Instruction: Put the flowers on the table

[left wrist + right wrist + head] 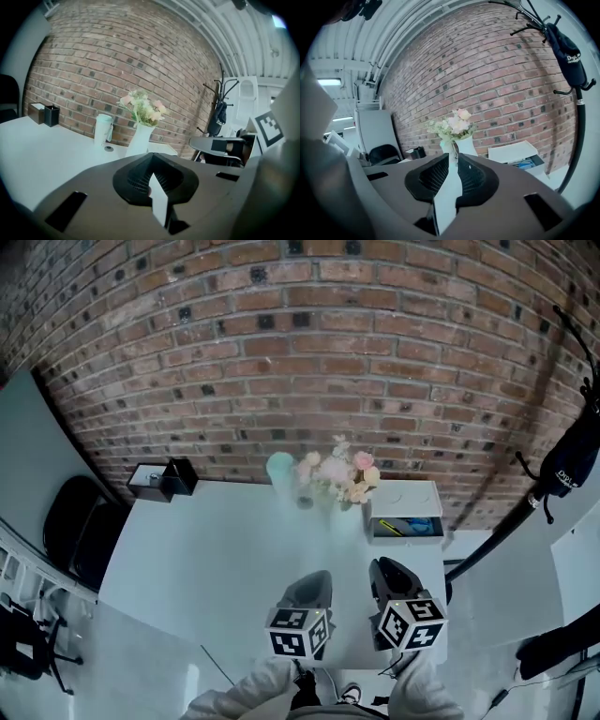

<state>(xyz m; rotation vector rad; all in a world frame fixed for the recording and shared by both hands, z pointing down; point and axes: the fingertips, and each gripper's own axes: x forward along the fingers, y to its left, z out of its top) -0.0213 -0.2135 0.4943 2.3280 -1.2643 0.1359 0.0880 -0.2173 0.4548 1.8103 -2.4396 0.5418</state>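
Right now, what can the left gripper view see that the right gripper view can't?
Only the left gripper view shows a small round thing on the table. Only the right gripper view shows blue stuff inside the open box. Both show the flowers in their vase, the brick wall and a bag on a coat rack.

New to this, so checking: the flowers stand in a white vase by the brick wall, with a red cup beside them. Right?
Not quite: the cup is pale green, not red; the left gripper view shows it. The flowers do stand in a white vase by the brick wall.
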